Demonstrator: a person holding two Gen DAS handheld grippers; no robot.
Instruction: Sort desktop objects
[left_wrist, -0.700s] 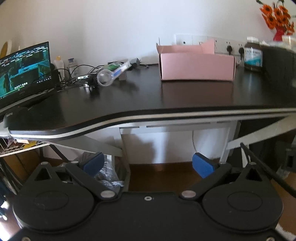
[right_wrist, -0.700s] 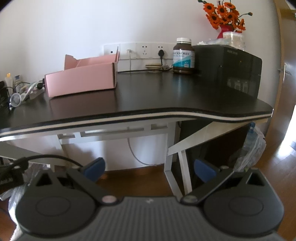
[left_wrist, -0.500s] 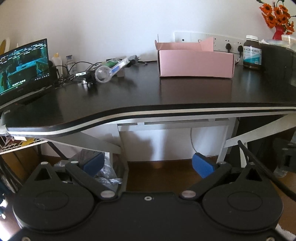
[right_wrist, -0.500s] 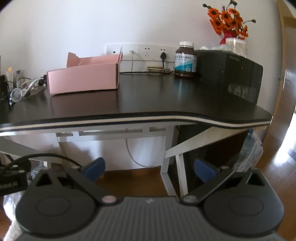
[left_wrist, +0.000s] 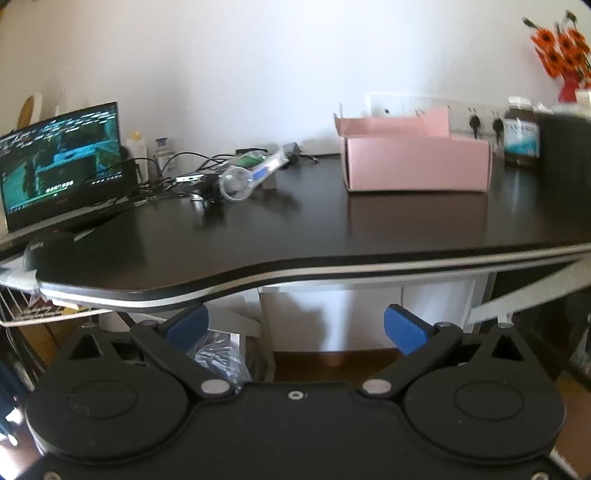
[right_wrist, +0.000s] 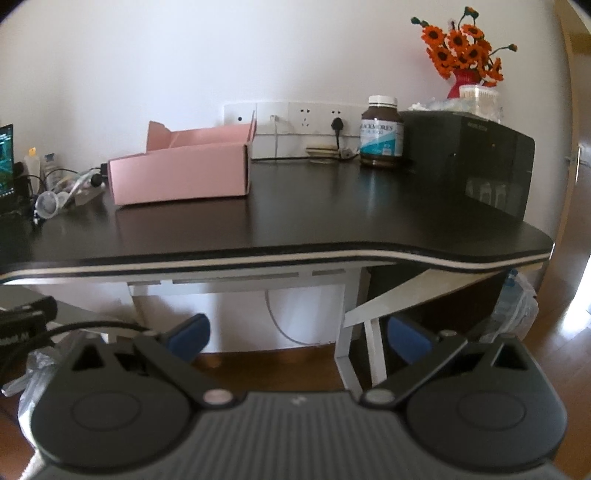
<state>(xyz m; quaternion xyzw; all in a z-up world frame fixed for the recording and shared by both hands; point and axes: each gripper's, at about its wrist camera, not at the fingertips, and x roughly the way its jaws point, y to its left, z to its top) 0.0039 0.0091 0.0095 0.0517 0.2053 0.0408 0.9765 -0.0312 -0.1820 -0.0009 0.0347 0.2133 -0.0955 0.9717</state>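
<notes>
At the far left of the desk, a lit screen is being shown standing at the back edge, with a dark mouse lying in front of it near the desk's front rim. Just right of the screen, two small bottles are being seen upright against the wall, and a tangle of black cables is spread beside them. A clear plastic-wrapped item with a round end is lying on its side among those cables, tilted toward the wall. Further right, an open pink box is sitting on the desk well apart from the cables, its flaps standing up; in the right wrist view the same pink box is being seen left of centre. Behind it a white power strip is set against the wall with a plug in it. A brown pill bottle is standing upright just beside a black box-shaped device, on which a red vase of orange flowers is placed.

The left gripper is being held below the desk's front edge, its blue pads wide apart and nothing between them. The right gripper is likewise being held low before the desk, spread wide and empty.
</notes>
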